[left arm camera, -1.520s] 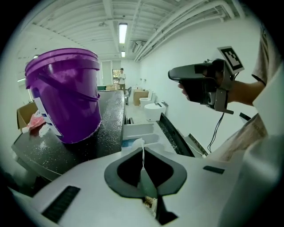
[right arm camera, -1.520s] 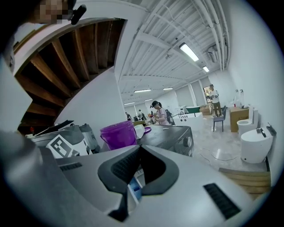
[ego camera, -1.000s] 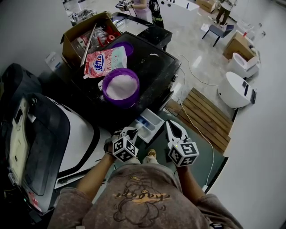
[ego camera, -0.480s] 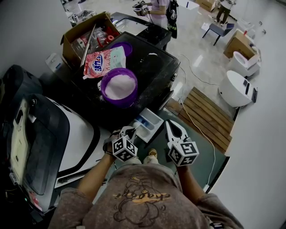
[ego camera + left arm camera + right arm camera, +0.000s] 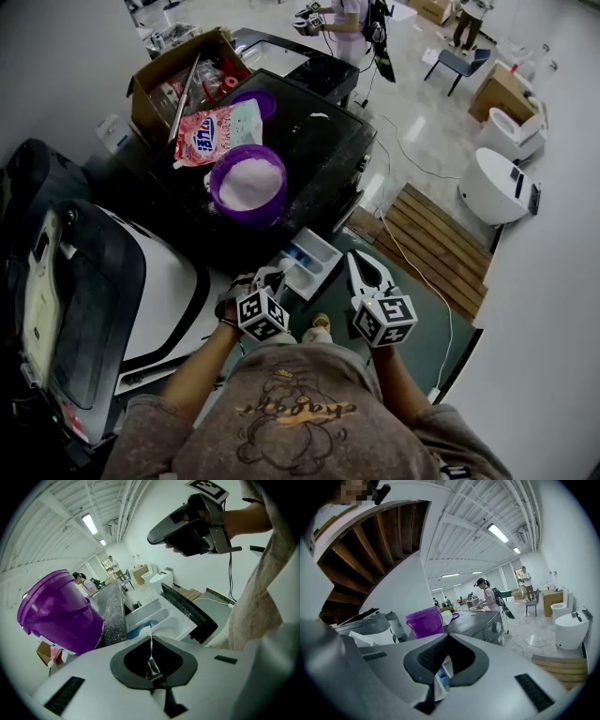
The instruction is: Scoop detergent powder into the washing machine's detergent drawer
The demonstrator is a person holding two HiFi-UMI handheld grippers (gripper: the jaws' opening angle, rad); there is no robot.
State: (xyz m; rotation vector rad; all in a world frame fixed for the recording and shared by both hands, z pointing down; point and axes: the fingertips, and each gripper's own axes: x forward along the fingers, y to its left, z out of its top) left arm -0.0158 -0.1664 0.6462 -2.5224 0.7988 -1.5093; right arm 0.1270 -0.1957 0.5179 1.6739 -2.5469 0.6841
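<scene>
The white detergent drawer (image 5: 314, 259) stands pulled out from the black washing machine (image 5: 323, 141), with a blue compartment at its left. A purple tub (image 5: 248, 185) of white powder sits on the machine's top. My left gripper (image 5: 272, 275) is shut on a thin white scoop (image 5: 150, 645), held at the drawer's near left corner. In the left gripper view the drawer (image 5: 159, 618) lies just past the jaws, and the tub (image 5: 56, 613) is to the left. My right gripper (image 5: 357, 259) hovers right of the drawer, shut and empty.
A pink and white detergent bag (image 5: 217, 129) lies behind the tub, next to a cardboard box (image 5: 178, 75). A white appliance (image 5: 103, 291) stands at my left. A wooden pallet (image 5: 436, 244) and a cable lie on the floor to the right. People stand far back.
Both grippers have stayed almost where they were. A person at the back of the room has walked to the right.
</scene>
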